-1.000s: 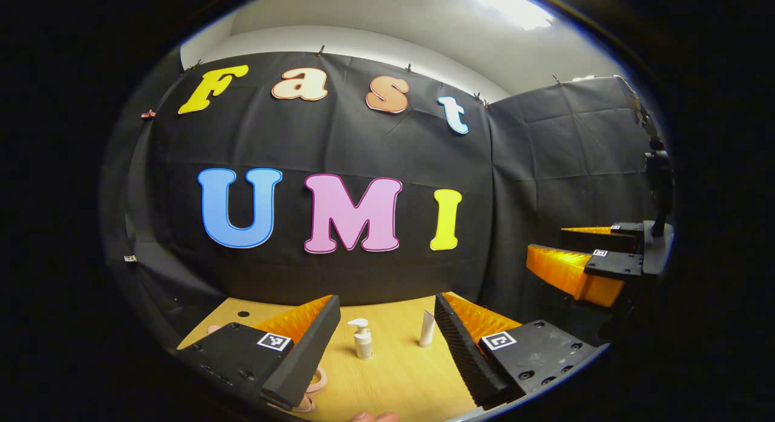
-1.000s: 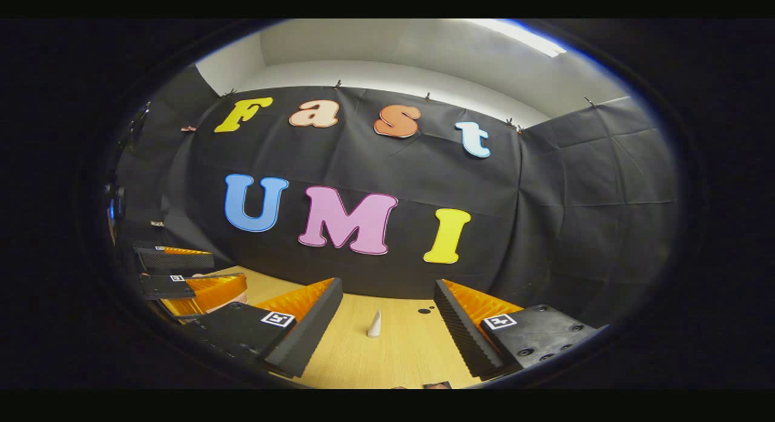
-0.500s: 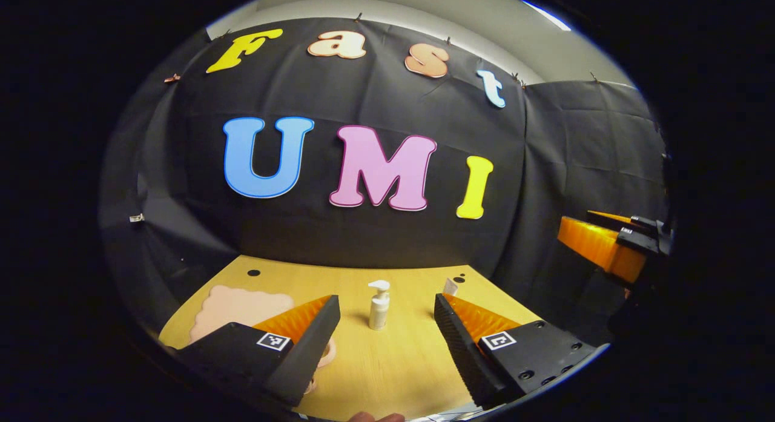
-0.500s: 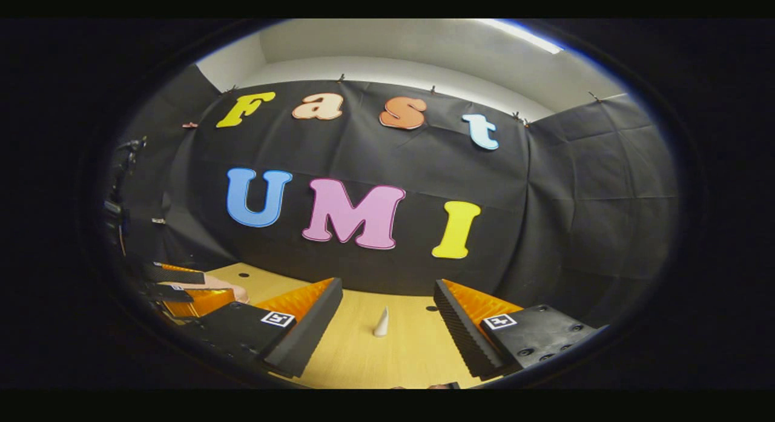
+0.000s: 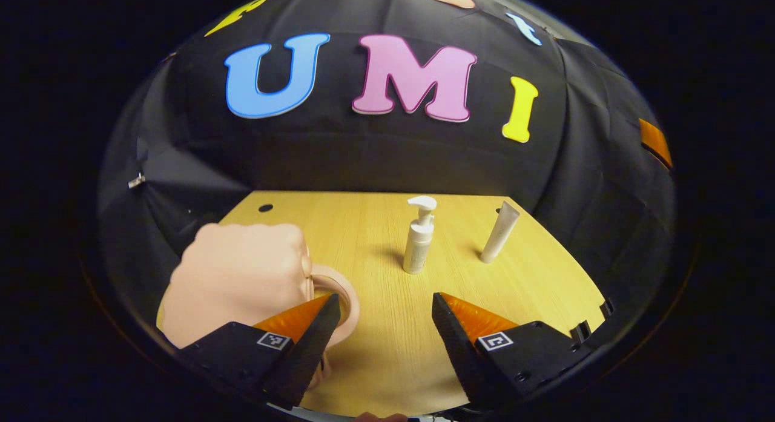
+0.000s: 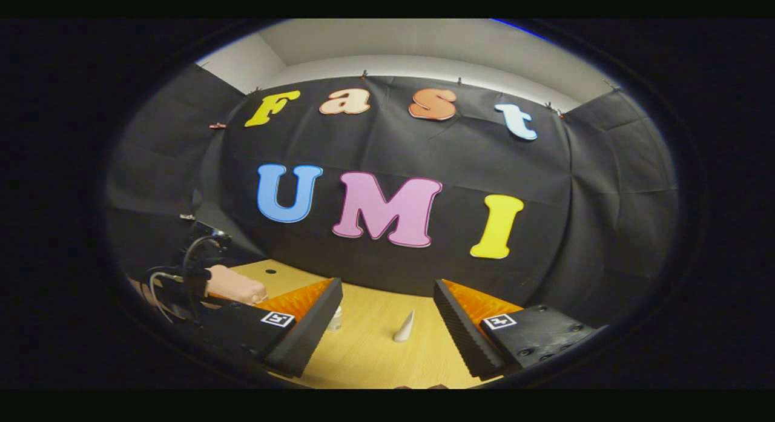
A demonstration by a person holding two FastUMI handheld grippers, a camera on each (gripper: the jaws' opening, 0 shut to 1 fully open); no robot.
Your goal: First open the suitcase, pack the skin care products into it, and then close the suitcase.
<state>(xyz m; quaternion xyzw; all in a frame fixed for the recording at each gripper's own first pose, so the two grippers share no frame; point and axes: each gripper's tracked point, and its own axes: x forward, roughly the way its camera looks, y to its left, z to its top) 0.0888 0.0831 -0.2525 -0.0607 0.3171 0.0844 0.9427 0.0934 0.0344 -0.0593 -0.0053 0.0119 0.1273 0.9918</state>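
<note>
**Two products still out, suitcase still closed**

Two skin care items stand on the wooden table (image 5: 387,361), none packed. Judging by how things lie, the task is at its first step: the pink suitcase (image 5: 236,276) sits shut at the table's left side, so opening, packing both items and closing all remain.

Left gripper (image 5: 385,325): fingers spread wide, holding nothing, low over the near table edge. Its left finger overlaps the rounded ring-like handle (image 5: 345,295) at the suitcase's near-right corner; whether it touches the handle I cannot tell from this angle.

Right gripper (image 6: 387,316): also wide open and empty, held level, looking across the table toward the wall.

Materials and shapes:
- Suitcase: small, matte pale pink, softly rounded with a scalloped outline; looks like moulded plastic. No latch visible.
- Pump bottle (image 5: 419,237): white, slim cylinder with a beaked pump head, upright, near the table's middle.
- Tube (image 5: 501,231): white, tapering, standing on its cap and leaning slightly, just right of the bottle and apart from it. In the right gripper view it shows as a small white cone (image 6: 404,328) between the fingers.
- Table: light wood grain, smooth, with small dark holes near the far edge.
</note>
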